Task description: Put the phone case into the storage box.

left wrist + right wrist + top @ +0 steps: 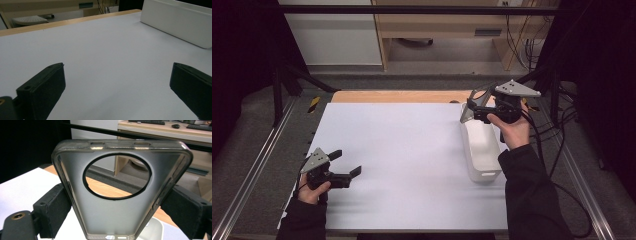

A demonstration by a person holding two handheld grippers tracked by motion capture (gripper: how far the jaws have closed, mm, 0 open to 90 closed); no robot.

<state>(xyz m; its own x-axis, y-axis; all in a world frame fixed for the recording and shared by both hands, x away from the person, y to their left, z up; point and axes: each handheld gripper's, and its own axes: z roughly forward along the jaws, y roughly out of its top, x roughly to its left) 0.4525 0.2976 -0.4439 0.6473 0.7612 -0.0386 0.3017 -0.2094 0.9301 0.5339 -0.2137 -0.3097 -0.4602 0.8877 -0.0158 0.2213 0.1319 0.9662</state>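
Note:
A translucent grey phone case (117, 202) with a large round camera hole stands between the black jaws of my right gripper (117, 212), which is shut on its two long sides. In the high view that right gripper (469, 111) is held above the far end of a white rectangular bin (482, 147), the case (467, 114) showing as a pale sliver at its tip. My left gripper (348, 162) hovers low over the white table sheet (402, 150) at the near left, open, with nothing between its jaws (117, 85).
The white bin (180, 22) lies lengthwise along the right side of the sheet. A wooden table edge (397, 96) runs along the back. Metal rails (257, 165) flank both sides, and cables (557, 150) trail at the right.

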